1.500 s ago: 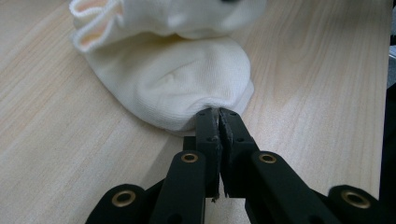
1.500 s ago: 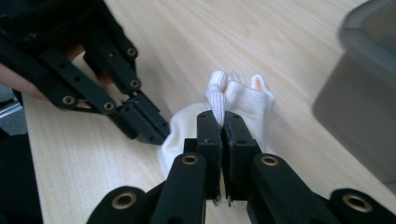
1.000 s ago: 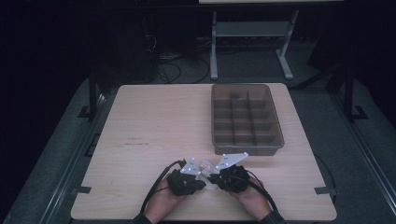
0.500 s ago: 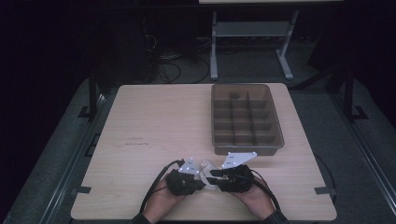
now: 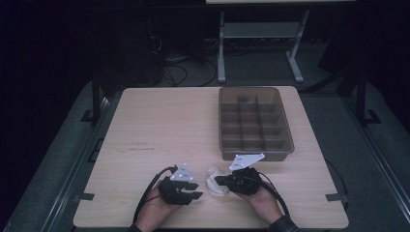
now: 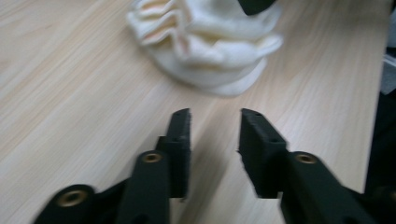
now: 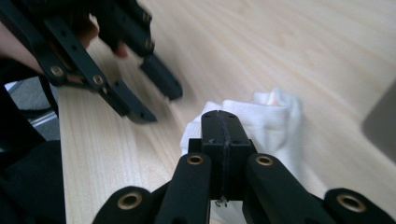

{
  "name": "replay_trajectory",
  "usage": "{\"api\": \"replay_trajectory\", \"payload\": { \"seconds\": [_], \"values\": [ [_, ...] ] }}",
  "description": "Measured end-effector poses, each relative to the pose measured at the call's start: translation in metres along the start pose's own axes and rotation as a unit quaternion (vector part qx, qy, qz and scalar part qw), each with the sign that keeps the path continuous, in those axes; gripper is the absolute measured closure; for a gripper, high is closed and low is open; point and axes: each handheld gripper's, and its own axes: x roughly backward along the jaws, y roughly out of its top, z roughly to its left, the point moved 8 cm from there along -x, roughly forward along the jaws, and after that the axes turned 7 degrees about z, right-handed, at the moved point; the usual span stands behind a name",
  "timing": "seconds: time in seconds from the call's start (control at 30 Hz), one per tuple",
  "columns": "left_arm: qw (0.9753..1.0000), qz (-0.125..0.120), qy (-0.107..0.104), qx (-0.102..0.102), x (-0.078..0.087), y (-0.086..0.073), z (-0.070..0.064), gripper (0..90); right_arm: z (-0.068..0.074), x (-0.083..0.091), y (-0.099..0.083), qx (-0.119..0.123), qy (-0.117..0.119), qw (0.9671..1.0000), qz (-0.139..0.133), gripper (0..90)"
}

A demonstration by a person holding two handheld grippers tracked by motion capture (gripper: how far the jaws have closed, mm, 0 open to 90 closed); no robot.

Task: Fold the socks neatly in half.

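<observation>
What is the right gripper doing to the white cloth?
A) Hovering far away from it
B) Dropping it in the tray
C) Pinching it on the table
C: the right gripper has its jaws pressed together on the white cloth, which lies on the table, outside the brown tray.

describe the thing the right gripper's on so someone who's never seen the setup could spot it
On the pale wooden table, look at the near edge, just in front of the brown plastic divided tray. Between the left gripper and the right gripper lies a small crumpled white cloth. It is the one soft, pale thing there, among hard black and brown things.
</observation>
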Motion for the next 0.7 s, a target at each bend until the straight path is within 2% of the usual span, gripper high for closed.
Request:
{"api": "replay_trajectory", "payload": {
  "seconds": [0.13, 0.4, 0.53, 0.7],
  "values": [
    [0.9999, 0.004, 0.011, 0.004, 0.006, -0.01, 0.009, 50.4, 0.003, -0.01, -0.003, 0.006, 0.001, 0.9998, 0.017, 89.9],
    [0.9979, 0.0, 0.062, 0.02, 0.013, -0.025, 0.033, 24.2, 0.006, -0.026, -0.012, 0.018, 0.006, 0.999, 0.041, 90.0],
    [0.9969, -0.002, 0.073, 0.027, 0.014, -0.031, 0.041, 16.5, 0.009, -0.029, -0.013, 0.03, -0.002, 0.9987, 0.04, 90.0],
    [0.996, -0.001, 0.083, 0.033, 0.014, -0.037, 0.051, 15.3, 0.01, -0.028, -0.013, 0.036, -0.007, 0.9986, 0.039, 89.5]
  ]
}}
